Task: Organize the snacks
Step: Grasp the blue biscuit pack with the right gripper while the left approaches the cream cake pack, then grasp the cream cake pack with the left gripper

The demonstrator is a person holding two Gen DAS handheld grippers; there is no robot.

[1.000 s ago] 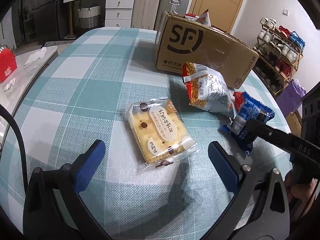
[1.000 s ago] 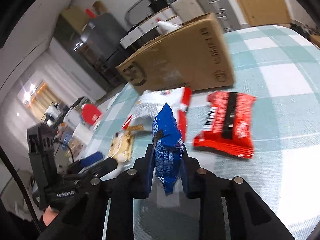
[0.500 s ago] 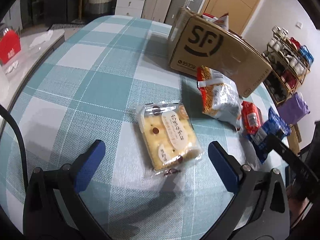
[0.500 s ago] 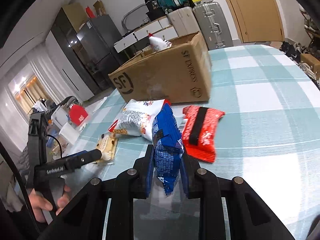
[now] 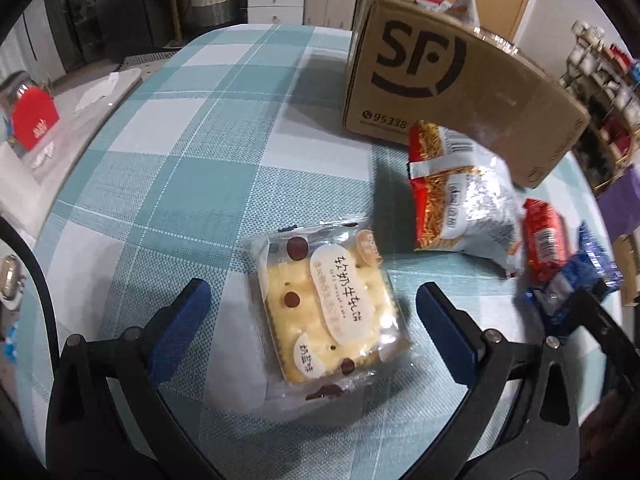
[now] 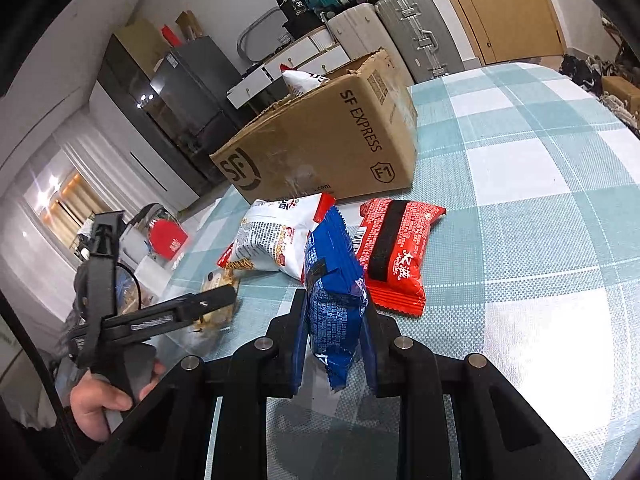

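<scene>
The cardboard box (image 6: 320,136) is the landmark here: a creased, scuffed brown carton with raised flaps, standing on the teal-and-white checked tablecloth (image 6: 520,160), a snack bag already poking out of its top. Those flaps are the likeliest trouble; a packet carried in low could catch on one and drop outside.

Touching the box's front wall lies the white-and-red crinkly bag (image 5: 460,196), puffy and slippery. It could slide or get nudged if a gripper sweeps past on the way to the box.

Just in front of the box, beside that bag, the red packet (image 6: 396,248) lies flat, glossy foil with a black stripe.

Nearer the cameras than these, the right gripper (image 6: 334,332) is clenched on the blue packet (image 6: 332,276), held on edge, clear of the cloth. The pads pinch only its lower part, so the smooth film may slip or the packet swing.

Farthest from the box, the cracker pack (image 5: 328,312) lies flat in clear film, square and stiff-looking. The left gripper (image 5: 312,320) hovers over it with its jaws spread wide, grasping nothing. Closing on so flat a pack may only skid it along the cloth.
</scene>
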